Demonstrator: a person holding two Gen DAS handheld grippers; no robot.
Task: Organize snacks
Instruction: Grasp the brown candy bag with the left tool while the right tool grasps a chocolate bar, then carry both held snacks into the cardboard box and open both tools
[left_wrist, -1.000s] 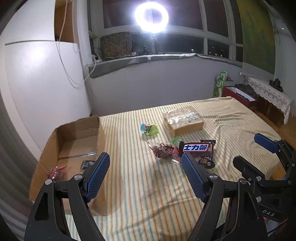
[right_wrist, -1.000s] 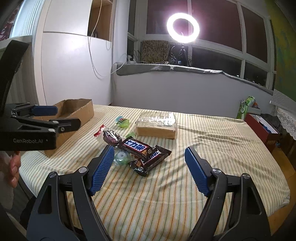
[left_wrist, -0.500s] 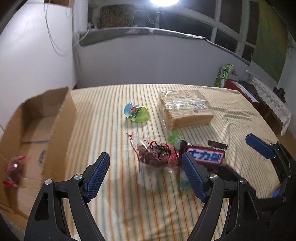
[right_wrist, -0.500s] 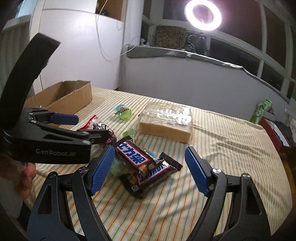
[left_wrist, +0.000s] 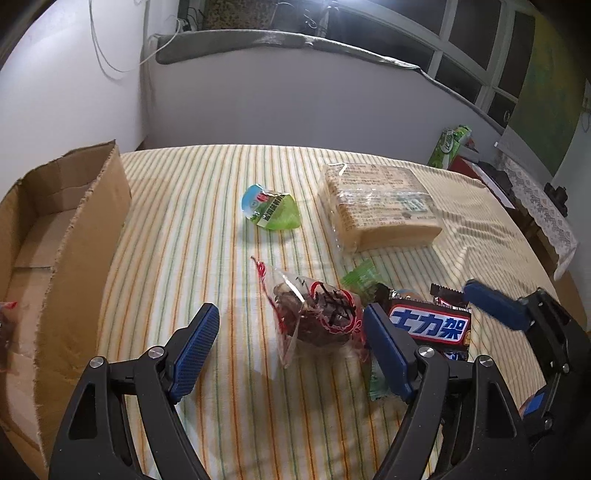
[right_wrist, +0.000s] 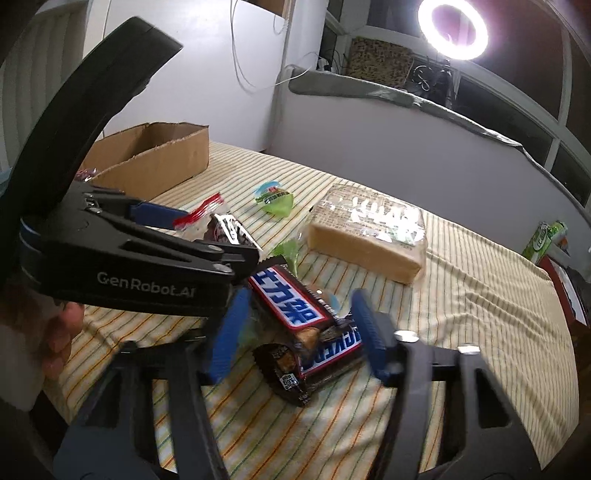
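You have a striped cloth (left_wrist: 207, 206) spread over the whole surface. A cardboard box (left_wrist: 74, 236) sits at its left edge. Near the middle lies a green jelly cup (left_wrist: 271, 210), well apart from the box. Just right of it rests a wrapped cake block (left_wrist: 380, 210). Closer to you, a clear bag of dark fruit (left_wrist: 317, 317) lies beside two stacked chocolate bars (right_wrist: 295, 306), with a green wrapper (left_wrist: 362, 277) tucked partly under the pile.

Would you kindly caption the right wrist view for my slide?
Right gripper closing around two stacked chocolate bars on the striped cloth, left gripper alongside.
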